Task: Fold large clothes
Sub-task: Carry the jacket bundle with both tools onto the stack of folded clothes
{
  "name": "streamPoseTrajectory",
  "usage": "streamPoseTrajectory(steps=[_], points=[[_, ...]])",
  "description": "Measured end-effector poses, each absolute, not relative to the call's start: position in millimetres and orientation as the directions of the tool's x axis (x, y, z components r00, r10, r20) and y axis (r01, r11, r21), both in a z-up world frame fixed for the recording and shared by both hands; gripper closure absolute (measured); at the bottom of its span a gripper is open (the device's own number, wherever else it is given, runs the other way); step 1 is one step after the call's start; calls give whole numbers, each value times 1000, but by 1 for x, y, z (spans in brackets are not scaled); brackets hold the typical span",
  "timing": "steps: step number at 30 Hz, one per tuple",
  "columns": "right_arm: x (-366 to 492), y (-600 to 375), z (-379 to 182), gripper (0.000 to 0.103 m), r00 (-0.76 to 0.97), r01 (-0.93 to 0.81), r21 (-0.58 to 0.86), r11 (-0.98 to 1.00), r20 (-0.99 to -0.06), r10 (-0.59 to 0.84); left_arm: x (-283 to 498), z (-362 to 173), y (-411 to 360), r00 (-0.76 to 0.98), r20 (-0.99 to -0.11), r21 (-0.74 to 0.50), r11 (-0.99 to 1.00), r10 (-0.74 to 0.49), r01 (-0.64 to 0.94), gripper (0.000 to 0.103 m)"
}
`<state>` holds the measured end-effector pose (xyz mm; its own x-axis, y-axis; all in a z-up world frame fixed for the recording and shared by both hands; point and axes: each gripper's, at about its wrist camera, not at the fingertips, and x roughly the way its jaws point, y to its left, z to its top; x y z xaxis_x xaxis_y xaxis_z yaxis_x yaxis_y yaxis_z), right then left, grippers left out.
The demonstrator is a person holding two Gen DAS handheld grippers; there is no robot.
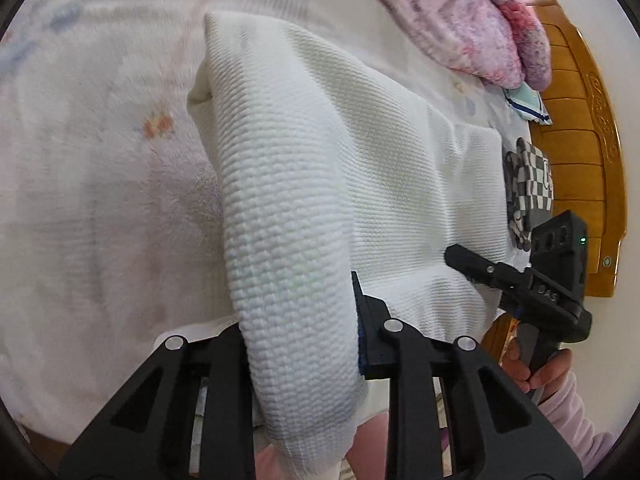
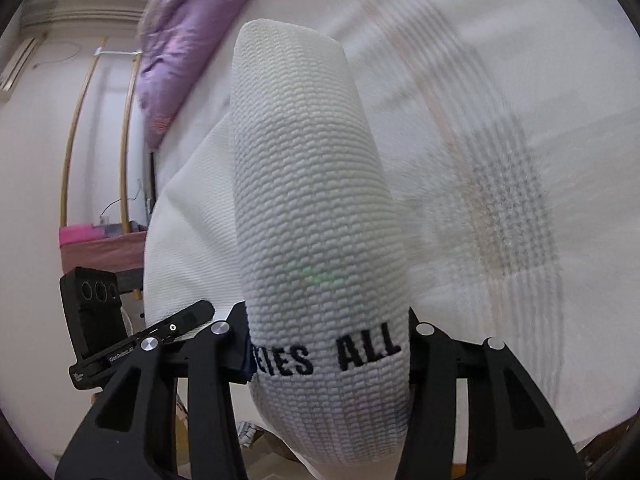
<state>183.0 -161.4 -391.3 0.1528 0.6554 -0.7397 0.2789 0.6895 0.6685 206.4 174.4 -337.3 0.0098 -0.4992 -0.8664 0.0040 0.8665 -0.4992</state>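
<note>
A large white waffle-knit garment (image 1: pixel 360 152) lies on the bed. My left gripper (image 1: pixel 298 320) is shut on a thick fold of it, which bulges up between the fingers. My right gripper (image 2: pixel 326 332) is shut on another fold of the same garment (image 2: pixel 308 184), which bears black letters near the jaws. In the left wrist view the right gripper (image 1: pixel 472 262) lies at the garment's right edge, held by a hand in a pink sleeve. In the right wrist view the left gripper (image 2: pixel 188 316) shows at lower left, at the garment's edge.
A white patterned bedsheet (image 1: pixel 92 184) covers the bed. A pink and purple fluffy blanket (image 1: pixel 472 20) lies at the far side. A checkered cloth (image 1: pixel 532 184) and a wooden headboard (image 1: pixel 580 140) are on the right. The room's wall and a pink-covered table (image 2: pixel 100 244) show left.
</note>
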Motion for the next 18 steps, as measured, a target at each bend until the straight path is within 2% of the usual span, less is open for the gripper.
streamPoseTrajectory(steps=[12, 18], points=[[130, -184, -254, 59, 327, 171, 680, 713, -722, 611, 149, -209, 118, 110, -855, -485, 857, -507, 175, 79], [95, -232, -220, 59, 404, 147, 688, 711, -698, 592, 111, -173, 60, 138, -860, -450, 857, -492, 251, 79]])
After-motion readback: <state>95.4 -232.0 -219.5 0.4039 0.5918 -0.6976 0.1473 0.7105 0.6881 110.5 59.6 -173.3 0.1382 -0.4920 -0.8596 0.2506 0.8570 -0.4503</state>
